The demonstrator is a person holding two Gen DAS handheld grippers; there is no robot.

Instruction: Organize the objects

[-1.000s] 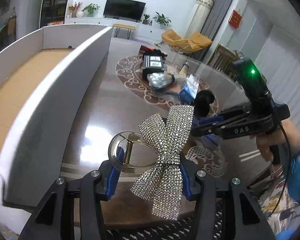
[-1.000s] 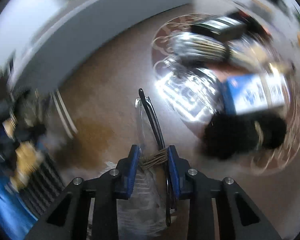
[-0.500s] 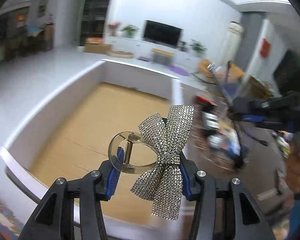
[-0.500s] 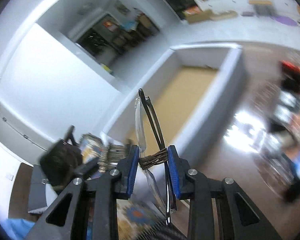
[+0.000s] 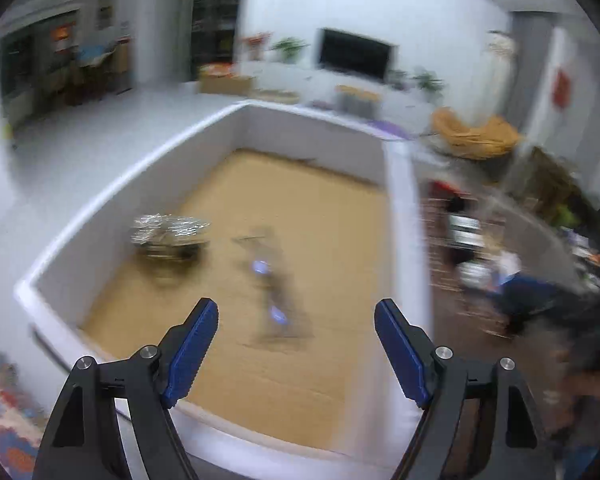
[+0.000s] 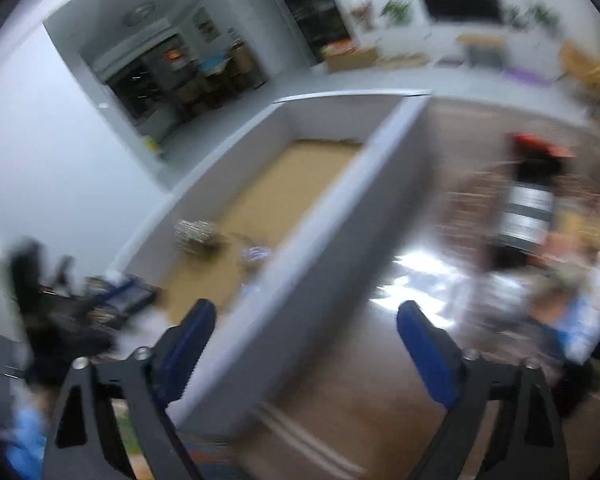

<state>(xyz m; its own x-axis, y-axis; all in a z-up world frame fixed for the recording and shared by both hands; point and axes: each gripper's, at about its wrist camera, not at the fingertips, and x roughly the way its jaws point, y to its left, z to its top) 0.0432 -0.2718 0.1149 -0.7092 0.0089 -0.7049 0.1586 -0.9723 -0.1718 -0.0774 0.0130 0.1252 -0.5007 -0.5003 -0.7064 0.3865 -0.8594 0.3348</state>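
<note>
1. No brand name or writing can be read; both views are blurred by motion.
2. The left claw (image 5: 296, 316) stands wide apart with nothing between its blue pads, above the white-walled box with a brown cardboard floor (image 5: 400, 216).
3. The right claw (image 6: 306, 320) is also wide apart and holds nothing, over the box wall and the glossy brown tabletop (image 6: 356, 396).
4. The silver rhinestone bow hair clip (image 5: 168, 232) lies on the box floor near the left wall; the thin-framed eyeglasses (image 5: 274, 292) lie beside it, apart, only a smeared shape.
5. The right view alone shows a black box with a grey label (image 6: 528, 216), label unreadable.
</note>
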